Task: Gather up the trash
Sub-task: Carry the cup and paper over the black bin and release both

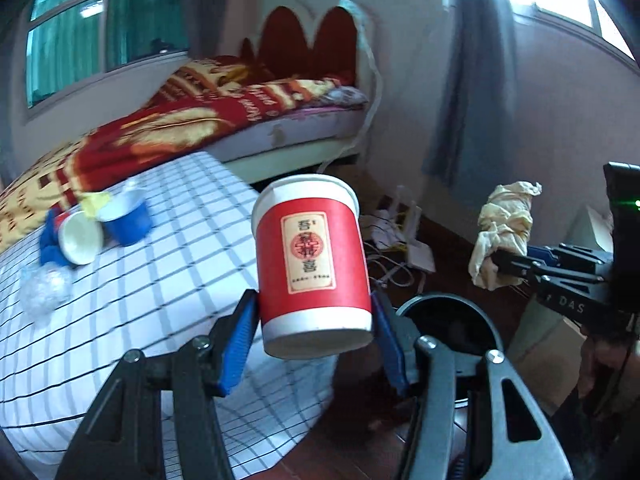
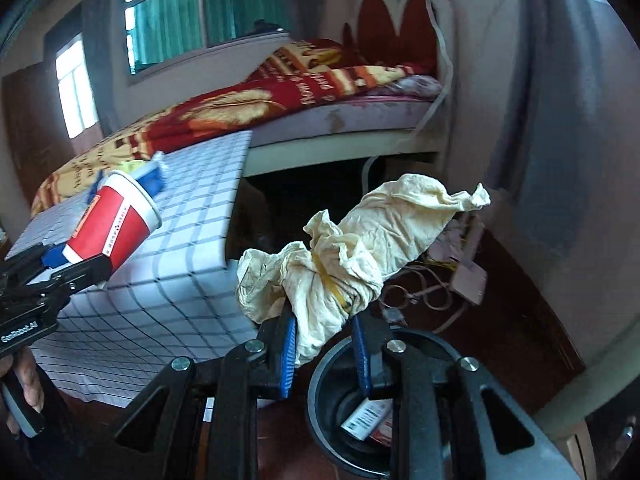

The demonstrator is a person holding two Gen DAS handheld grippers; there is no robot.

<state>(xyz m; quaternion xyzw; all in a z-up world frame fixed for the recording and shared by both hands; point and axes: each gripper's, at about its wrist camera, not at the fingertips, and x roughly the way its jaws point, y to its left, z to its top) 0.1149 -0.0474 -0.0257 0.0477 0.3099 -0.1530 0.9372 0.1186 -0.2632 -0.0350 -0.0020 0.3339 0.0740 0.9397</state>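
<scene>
From the left wrist view, the left gripper (image 1: 316, 320) is clamped by its blue ribbed pads on the base of a red paper cup (image 1: 312, 256) with white rims and a cream label, held beyond the edge of the desk (image 1: 168, 280) under its checked cloth. On the cloth lie a tipped paper cup (image 1: 80, 238), a blue tub (image 1: 126, 216) and crinkled clear plastic (image 1: 42, 288), all blurred. From the right wrist view, the right gripper (image 2: 324, 344) pinches a crumpled yellowish tissue wad (image 2: 360, 248) above a round black bin (image 2: 320, 392), half hidden by the gripper.

Home bedroom, bed (image 1: 256, 120) with red-and-gold blanket (image 2: 248, 104), arched red headboard (image 1: 308, 40), curtained windows (image 1: 104, 28), wooden floor (image 2: 500, 320).
</scene>
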